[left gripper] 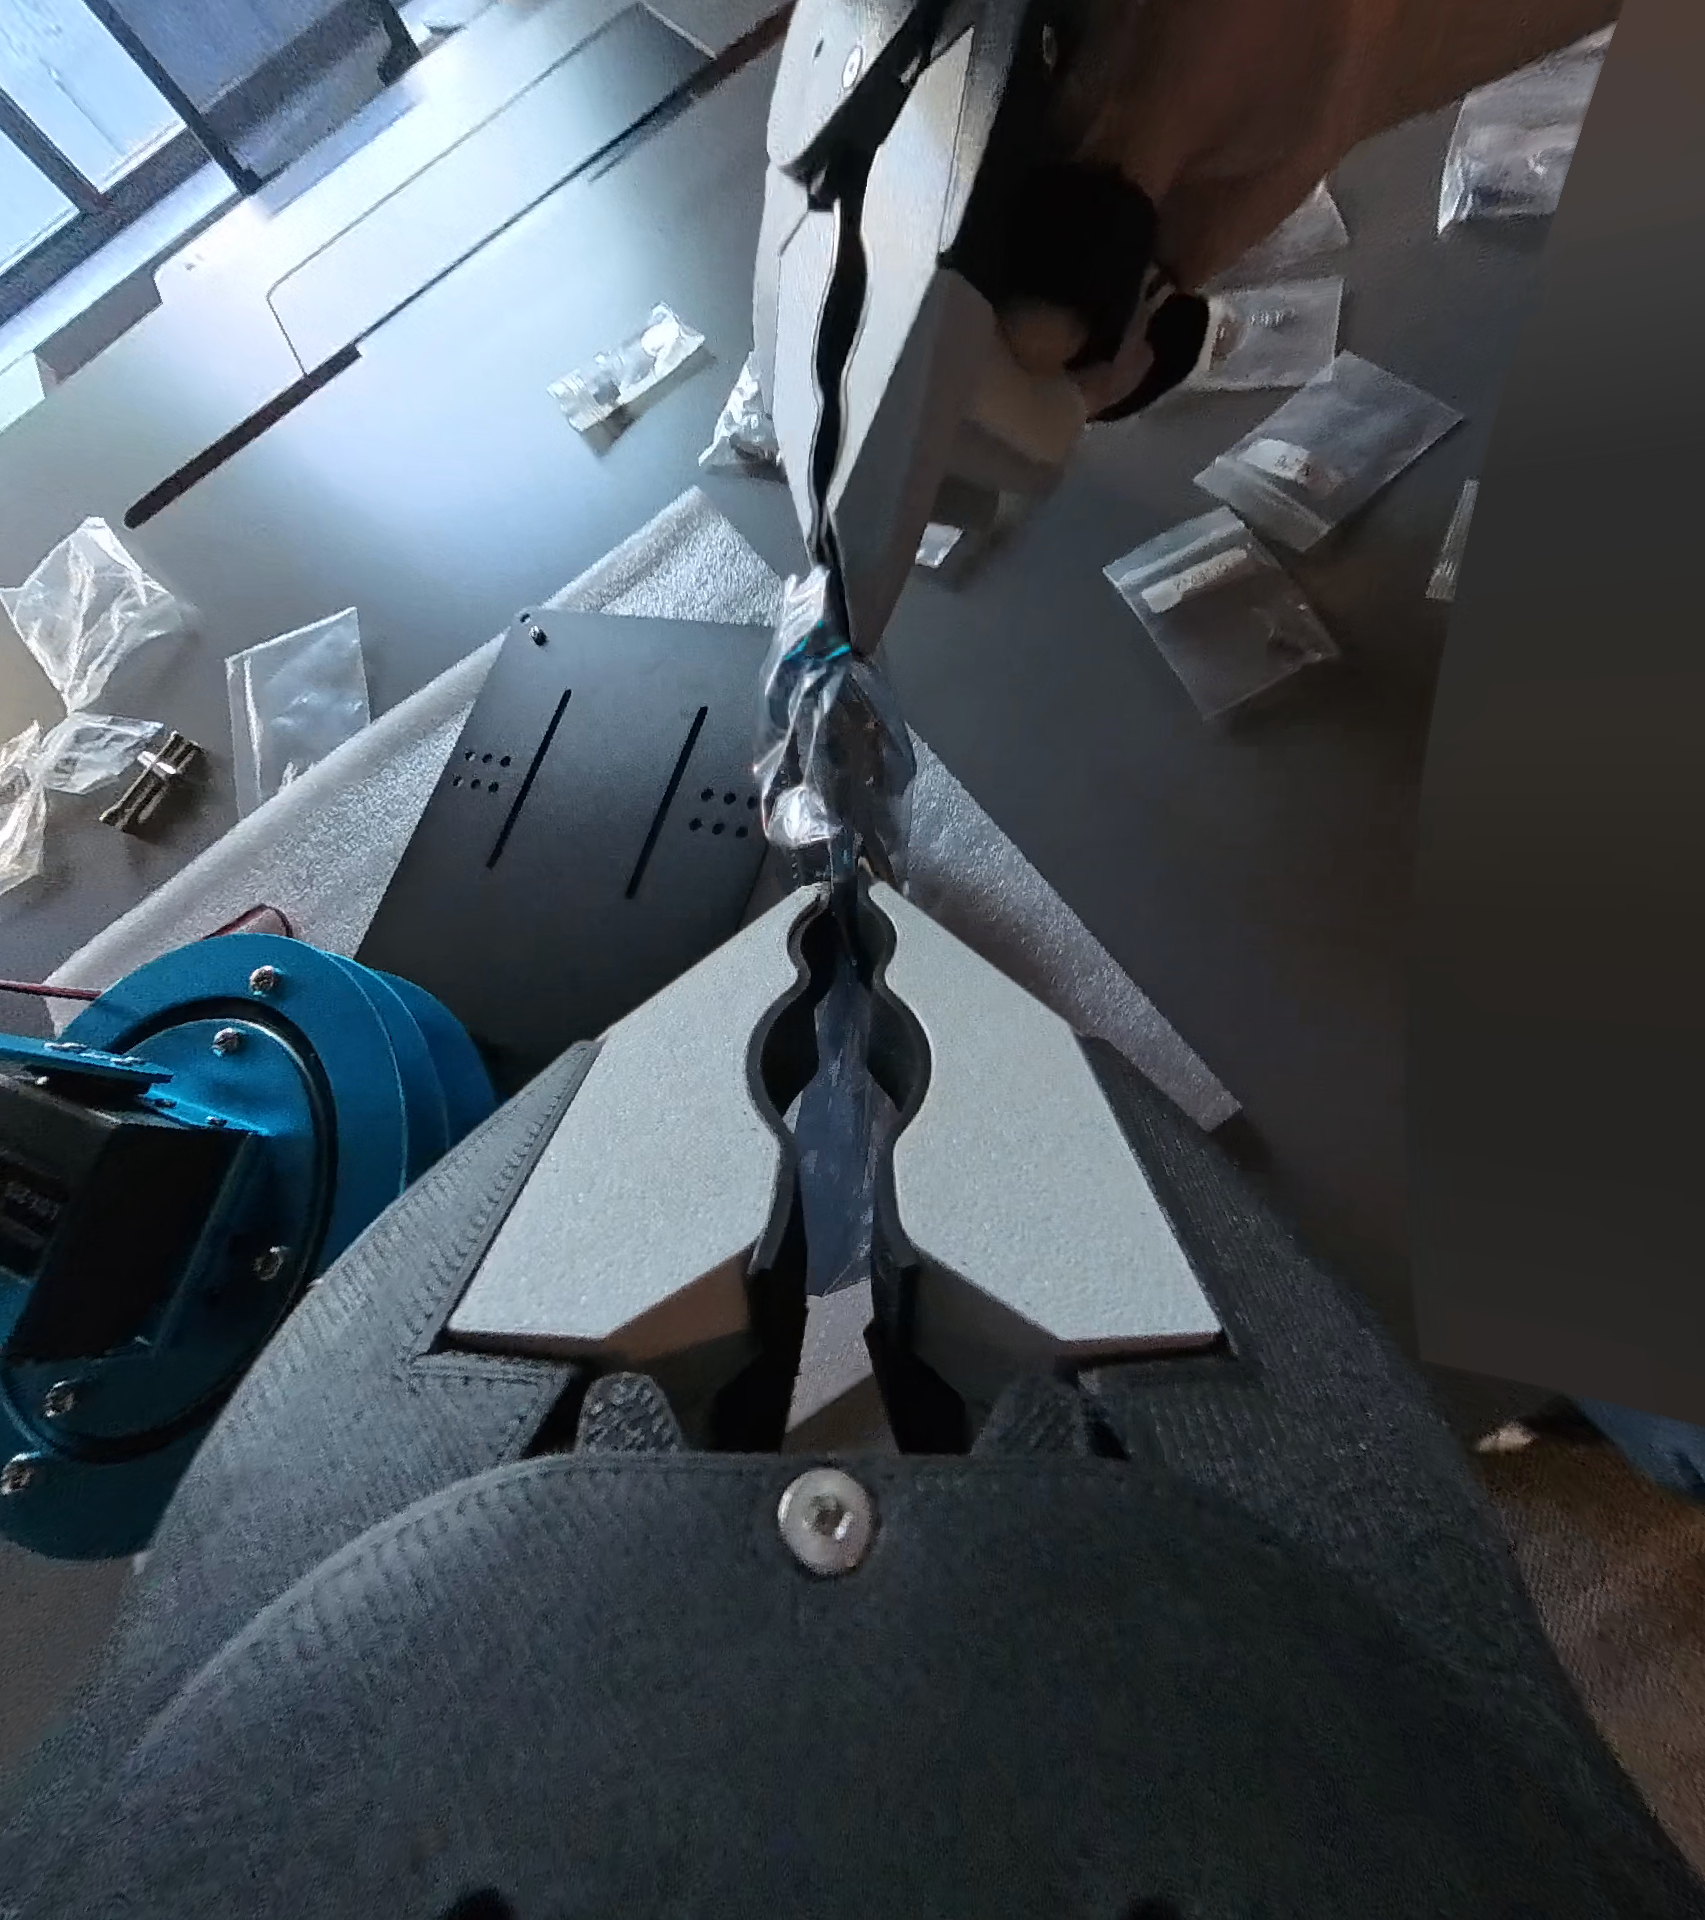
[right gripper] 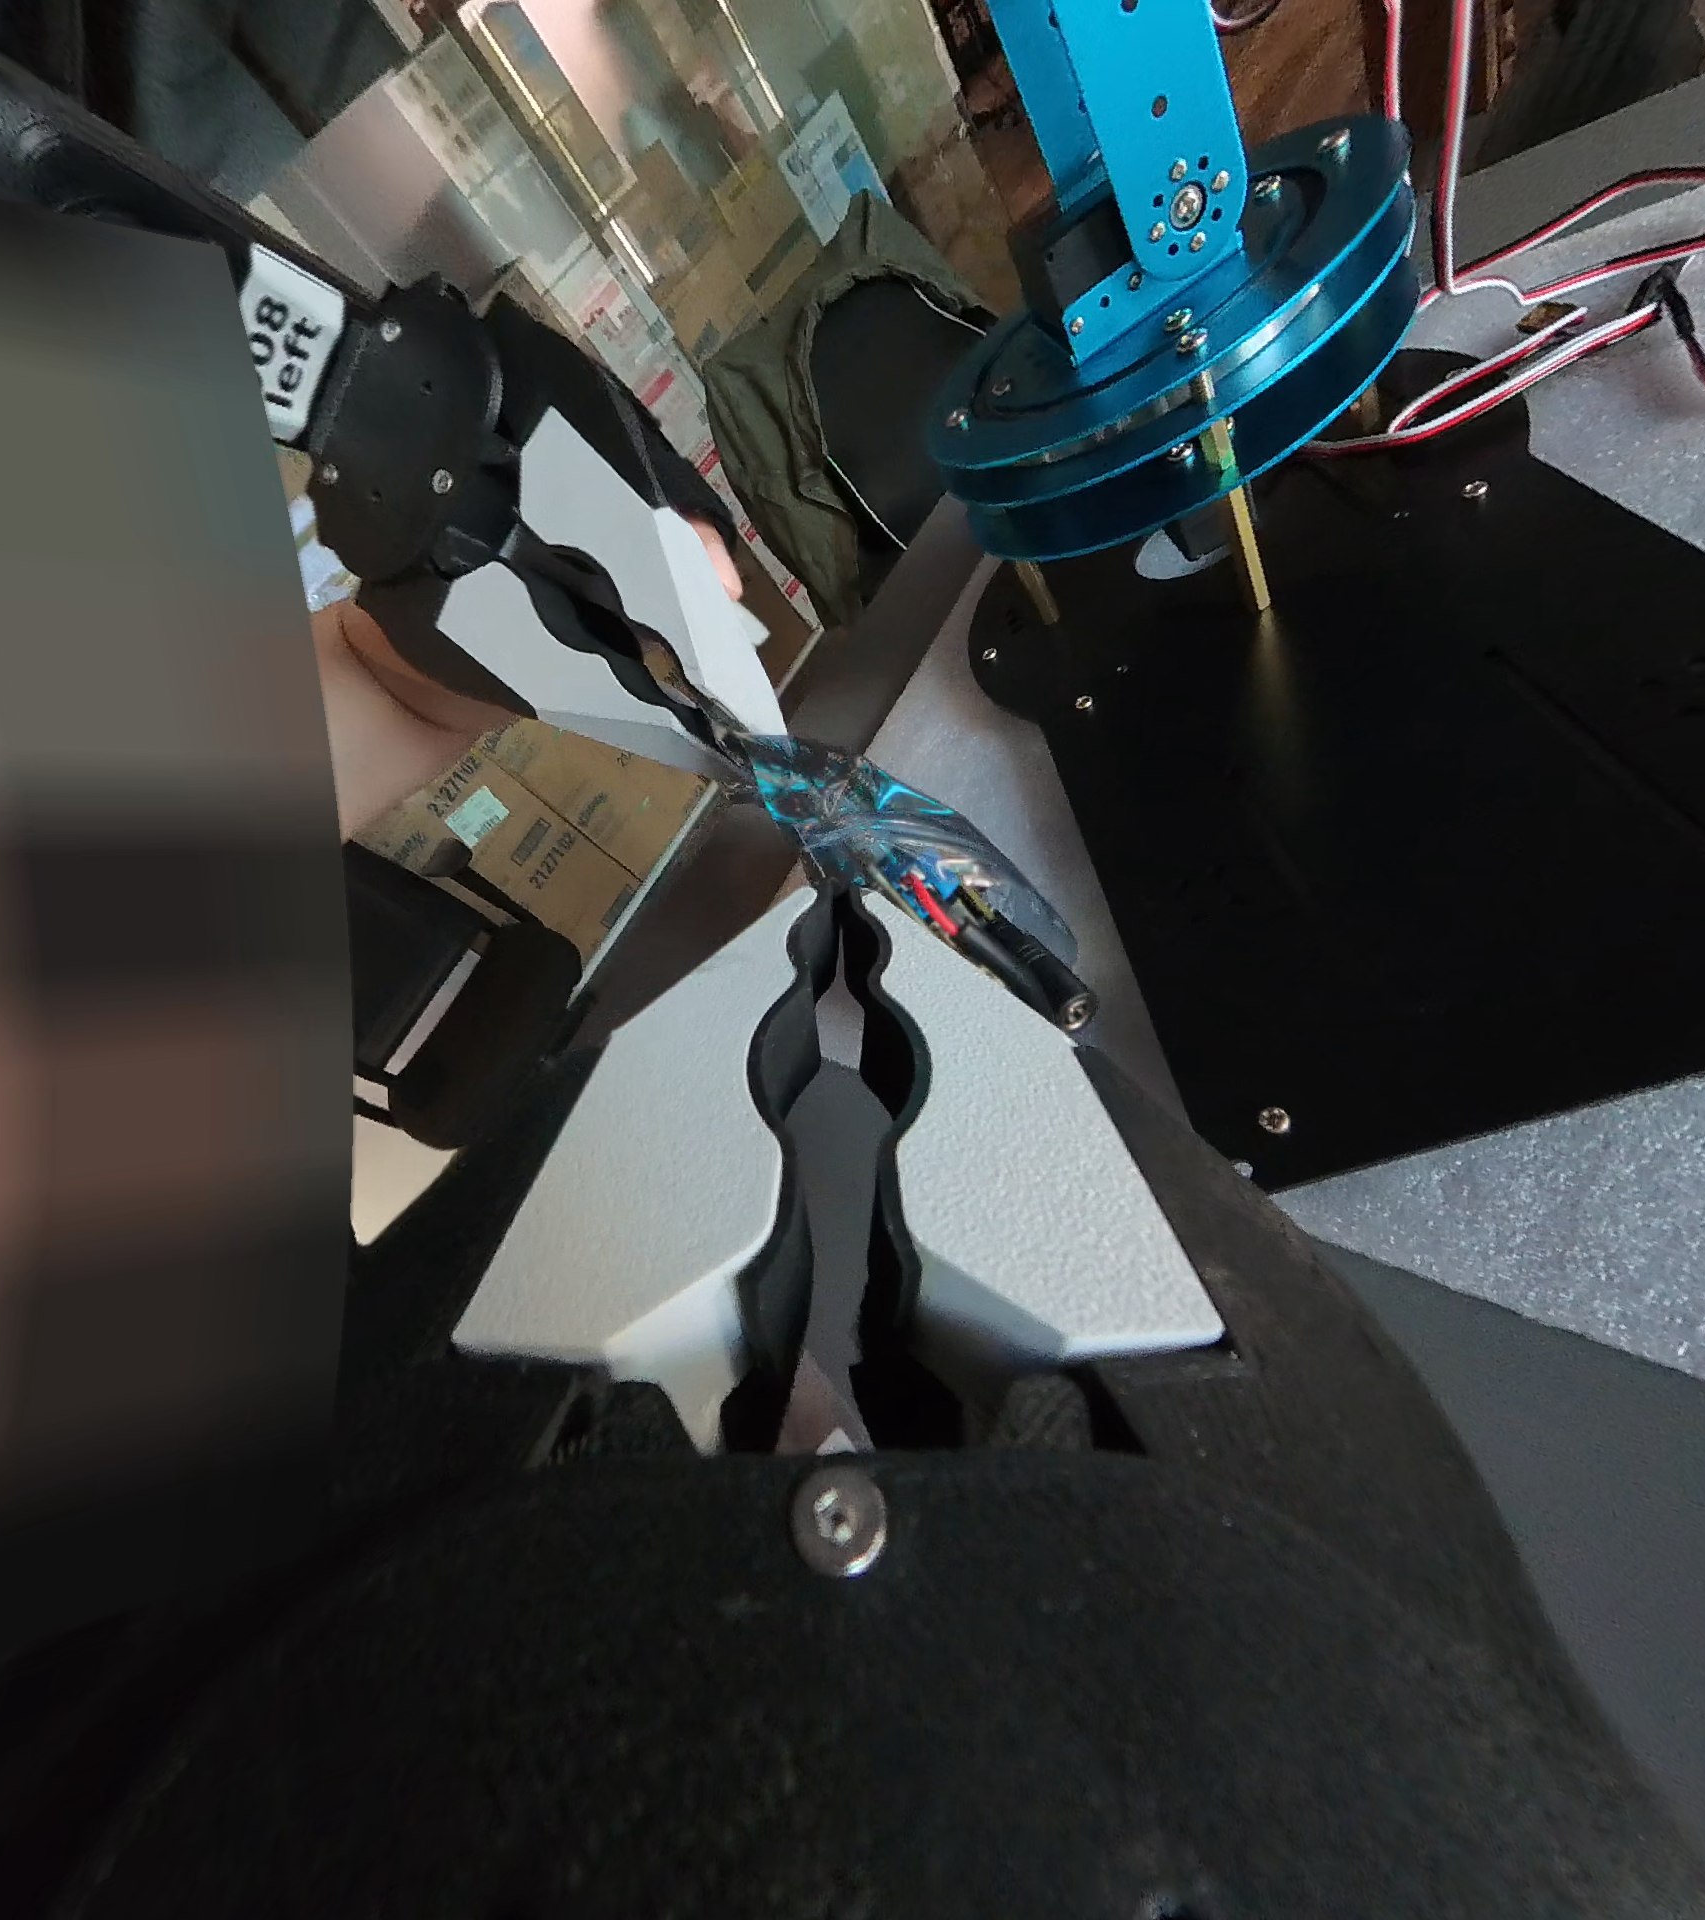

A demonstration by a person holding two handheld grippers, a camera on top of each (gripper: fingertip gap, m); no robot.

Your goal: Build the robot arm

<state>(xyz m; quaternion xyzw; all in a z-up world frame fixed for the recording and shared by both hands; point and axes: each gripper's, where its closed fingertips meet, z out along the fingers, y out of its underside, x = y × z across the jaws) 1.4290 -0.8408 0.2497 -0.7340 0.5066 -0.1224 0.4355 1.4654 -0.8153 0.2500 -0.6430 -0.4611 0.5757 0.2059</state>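
Observation:
A small clear plastic bag (left gripper: 827, 748) hangs stretched between my two grippers. It holds a little blue circuit board with red and black wires and a black barrel plug (right gripper: 1035, 977). My left gripper (left gripper: 840, 899) is shut on one end of the bag, and the plastic runs back between its fingers. My right gripper (right gripper: 840, 902) is shut on the other end of the bag (right gripper: 879, 821). The right gripper (left gripper: 843, 597) comes in from above in the left wrist view. The left gripper (right gripper: 723, 743) comes in from the upper left in the right wrist view.
A blue metal robot arm base (right gripper: 1180, 395) (left gripper: 235, 1143) stands on brass posts on a black metal plate (right gripper: 1399, 831) (left gripper: 599, 790). The plate lies on white foam (left gripper: 328, 831) on a grey table. Several small parts bags (left gripper: 1222, 603) lie around. Servo wires (right gripper: 1606, 291) trail behind.

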